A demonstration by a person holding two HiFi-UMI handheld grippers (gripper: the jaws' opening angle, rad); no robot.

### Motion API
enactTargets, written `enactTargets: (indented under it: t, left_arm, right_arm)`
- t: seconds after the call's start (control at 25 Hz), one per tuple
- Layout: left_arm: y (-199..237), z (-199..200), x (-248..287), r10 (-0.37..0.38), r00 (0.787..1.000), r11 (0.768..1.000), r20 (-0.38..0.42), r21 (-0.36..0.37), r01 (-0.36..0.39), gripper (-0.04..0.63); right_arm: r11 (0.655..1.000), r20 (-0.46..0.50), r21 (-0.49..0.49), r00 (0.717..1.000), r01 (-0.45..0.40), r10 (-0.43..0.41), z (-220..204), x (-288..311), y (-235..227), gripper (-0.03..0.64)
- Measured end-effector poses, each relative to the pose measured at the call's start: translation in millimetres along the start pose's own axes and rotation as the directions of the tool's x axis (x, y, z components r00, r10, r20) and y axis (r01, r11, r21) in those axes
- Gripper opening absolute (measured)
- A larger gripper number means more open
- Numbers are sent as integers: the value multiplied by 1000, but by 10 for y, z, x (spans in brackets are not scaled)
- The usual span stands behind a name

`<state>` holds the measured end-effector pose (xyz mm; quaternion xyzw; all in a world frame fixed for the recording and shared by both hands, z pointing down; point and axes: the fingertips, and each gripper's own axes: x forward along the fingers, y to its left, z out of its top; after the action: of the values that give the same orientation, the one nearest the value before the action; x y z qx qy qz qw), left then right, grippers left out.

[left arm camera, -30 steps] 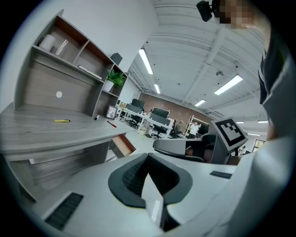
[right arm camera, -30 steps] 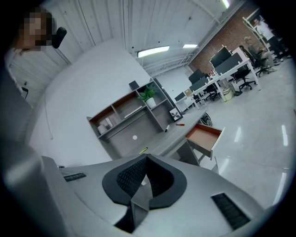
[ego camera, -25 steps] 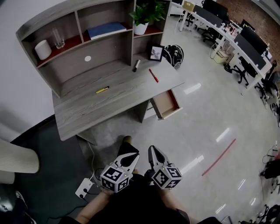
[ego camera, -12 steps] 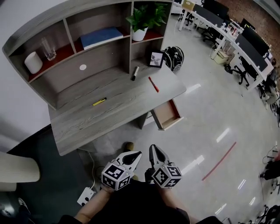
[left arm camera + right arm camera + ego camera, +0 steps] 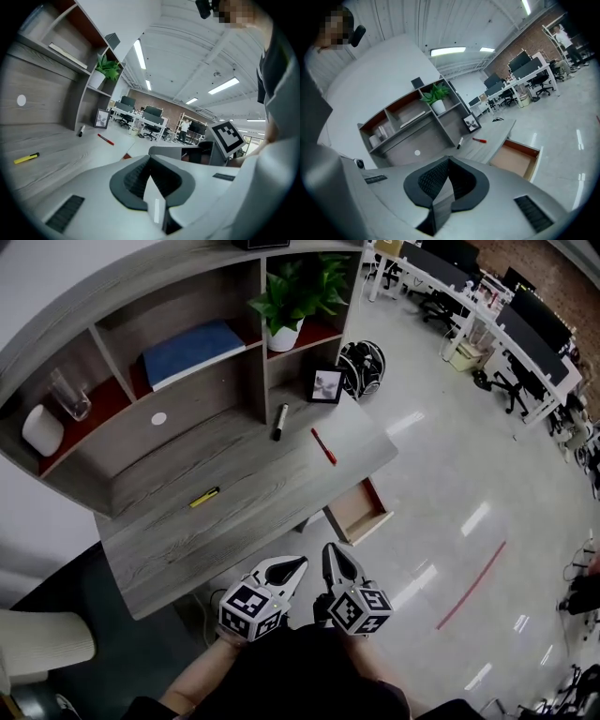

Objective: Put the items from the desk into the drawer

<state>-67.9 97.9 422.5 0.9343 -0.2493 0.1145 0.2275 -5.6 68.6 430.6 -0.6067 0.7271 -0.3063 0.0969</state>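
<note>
Both the left gripper and right gripper hang shut and empty just off the grey wooden desk's front edge. Nothing looks stowed yet: the open wooden drawer appears bare, with the yellow marker mid-surface, the red pen by the right edge and the black marker at the back.

Desk: grey wood-grain finish, matt, finely streaked. Drawer, at 4 o'clock of the desk: pale wood interior, matt. Floor: smooth, glossy, mirrors ceiling lights. Glass, shelf at 10 o'clock: clear, shiny. Brick wall, 1 o'clock: rough.
</note>
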Motion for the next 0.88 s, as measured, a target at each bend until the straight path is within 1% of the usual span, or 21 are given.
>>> enactTargets:
  t: [0.28,0.44,0.6,0.76,0.88]
  left_arm:
    - [403,263,249,-29,1000,1000,-8,8,29,12]
    - [617,383,350,-34,999,999,-15,8,35,12]
    - [818,472,483,-57,998,998,-23,11,58,12]
    - [961,506,644,-85,996,996,-38,15,86,12]
    - [1045,532,760,-107,994,994,-39,0,107,12]
  right_arm:
    - [999,-7,-27,1000,29,-29,141,489,-65,6]
    - [999,-8,-37,999,40,-40,194,724,-75,6]
    - [997,-8,-50,999,51,-51,224,939,-94,6]
    - [996,-7,-26,996,87,-87,210,1079,-188,6]
    - [993,-7,-24,993,114,-114,206,1171,-284,6]
